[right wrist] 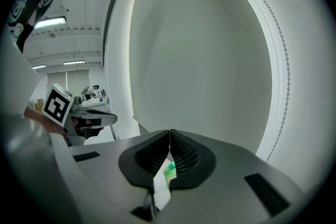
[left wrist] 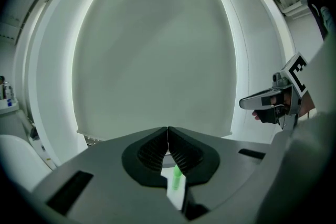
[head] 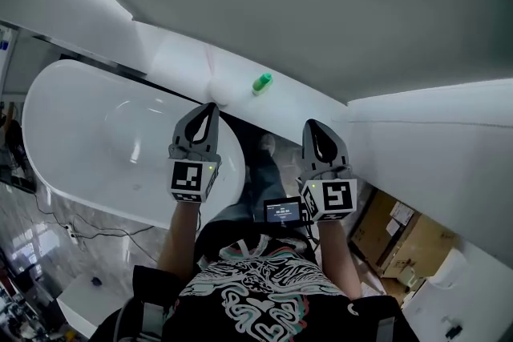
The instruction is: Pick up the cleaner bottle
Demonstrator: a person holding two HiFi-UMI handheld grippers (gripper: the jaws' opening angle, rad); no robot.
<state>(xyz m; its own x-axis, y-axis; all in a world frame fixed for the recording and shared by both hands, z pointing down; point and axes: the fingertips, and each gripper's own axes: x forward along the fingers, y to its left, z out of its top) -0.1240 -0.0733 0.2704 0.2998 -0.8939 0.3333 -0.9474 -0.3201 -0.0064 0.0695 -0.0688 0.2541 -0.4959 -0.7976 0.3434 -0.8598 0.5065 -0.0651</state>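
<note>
The cleaner bottle (head: 262,82) is small and green and stands on a white ledge (head: 184,56) against the grey wall, ahead of both hands. My left gripper (head: 210,108) is shut and empty, below and to the left of the bottle. My right gripper (head: 313,126) is also shut and empty, lower and to the right of it. In the left gripper view the green bottle (left wrist: 177,178) shows below the closed left gripper (left wrist: 167,129). The right gripper view shows the bottle (right wrist: 169,170) under the closed tips of the right gripper (right wrist: 169,132).
A white freestanding bathtub (head: 88,140) lies at the left, its rim under my left gripper. A white slanted panel (head: 433,132) runs along the right. Cardboard boxes (head: 401,232) sit on the floor at lower right. A black cable (head: 96,232) trails over the marble floor.
</note>
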